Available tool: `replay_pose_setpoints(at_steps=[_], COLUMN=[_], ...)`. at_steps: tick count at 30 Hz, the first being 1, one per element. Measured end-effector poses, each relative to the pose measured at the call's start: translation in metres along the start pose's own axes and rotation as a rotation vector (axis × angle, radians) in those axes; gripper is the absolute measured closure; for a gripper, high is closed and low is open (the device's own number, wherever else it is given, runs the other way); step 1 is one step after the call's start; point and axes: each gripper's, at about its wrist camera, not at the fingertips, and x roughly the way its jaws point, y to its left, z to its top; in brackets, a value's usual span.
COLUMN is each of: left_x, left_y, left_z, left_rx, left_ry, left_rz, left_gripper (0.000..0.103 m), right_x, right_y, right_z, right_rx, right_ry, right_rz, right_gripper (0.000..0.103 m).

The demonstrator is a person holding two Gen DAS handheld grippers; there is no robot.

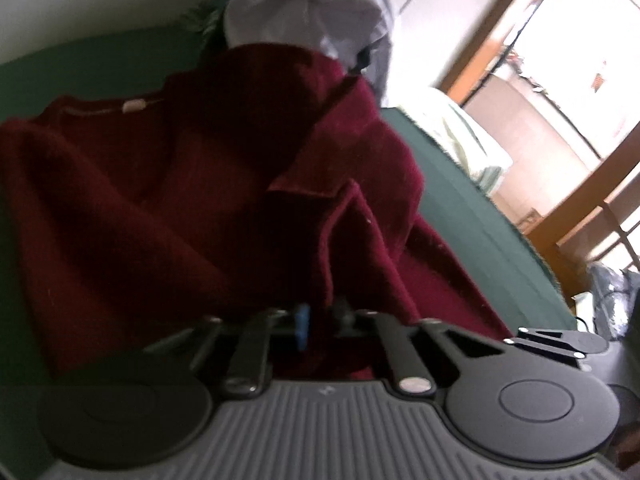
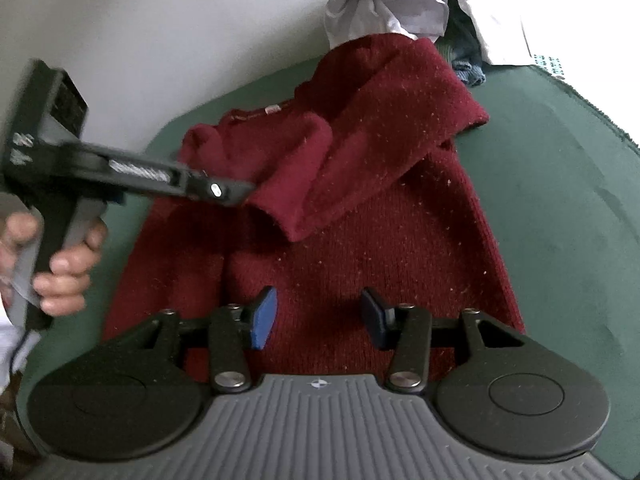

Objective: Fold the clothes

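Green cloth [image 2: 560,168] covers the work surface, spreading out to a frayed edge at the right of the right wrist view and meeting a pale wall [image 2: 140,40] behind. On it lies a dark red knitted sweater [image 2: 380,220], its body flat, with the collar and its small pale label [image 2: 273,109] toward the wall. One sleeve [image 2: 400,112] is folded across the chest; the other sleeve [image 2: 296,176] is doubled over near the collar, its cuff end lifted. Behind the sweater sits a heap of other laundry: a white garment [image 2: 400,4] touching the sweater's top edge, with a scrap of blue fabric [image 2: 468,60] just beside it.

The left gripper [image 1: 320,316] has its jaws drawn nearly together on a ridge of the red knit, which rises in a peak from between the blue pads; in the right wrist view the same tool [image 2: 240,194] reaches the lifted cuff, carried by the person's left hand [image 2: 60,268] around its grey handle. Motion blur softens it. The right gripper [image 2: 318,312] hangs above the lower body of the sweater with its jaws wide apart, nothing between its blue pads [image 2: 264,316].

A wooden window frame [image 1: 520,40] fills the far right of the left wrist view.
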Motion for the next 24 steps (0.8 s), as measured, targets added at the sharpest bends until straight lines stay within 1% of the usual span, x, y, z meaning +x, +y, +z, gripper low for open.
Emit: replay_pose_setpoints(at_steps=[2, 4, 8, 11, 14, 16, 18, 20, 22, 24], left_x=[-0.01, -0.025, -0.057, -0.081, -0.105, -0.122, -0.138, -0.151, -0.157, -0.162], left_y=[-0.006, -0.011, -0.011, -0.01, -0.01, -0.01, -0.009, -0.007, -0.001, 0.006], left_z=[-0.007, -0.01, -0.011, -0.011, -0.012, -0.011, -0.009, -0.006, -0.001, 0.003], left_rx=[-0.015, -0.042, -0.115, -0.17, -0.225, -0.259, -0.257, -0.248, -0.245, -0.249], left_ry=[-0.061, -0.129, -0.223, -0.293, -0.363, -0.409, -0.448, -0.476, -0.478, -0.478], left_rz=[0.038, 0.086, 0.199, 0.284, 0.369, 0.42, 0.449, 0.473, 0.478, 0.476], left_gripper=[0.103, 0.103, 0.103, 0.103, 0.103, 0.103, 0.103, 0.103, 0.103, 0.103], right_x=[-0.002, -0.004, -0.006, -0.007, -0.008, -0.01, -0.013, -0.016, -0.025, -0.036], right_y=[-0.005, -0.017, -0.026, -0.03, -0.033, -0.034, -0.033, -0.034, -0.037, -0.04], right_z=[-0.002, -0.007, -0.009, -0.01, -0.012, -0.015, -0.015, -0.014, -0.014, -0.015], right_rx=[0.032, 0.089, 0.107, 0.104, 0.063, 0.041, 0.032, 0.035, 0.051, 0.061], right_ry=[-0.019, -0.046, -0.064, -0.069, -0.082, -0.094, -0.098, -0.095, -0.122, -0.158], right_rz=[0.029, 0.078, 0.132, 0.158, 0.18, 0.176, 0.153, 0.134, 0.128, 0.103], right_gripper=[0.052, 0.053, 0.053, 0.052, 0.052, 0.054, 0.066, 0.066, 0.066, 0.066])
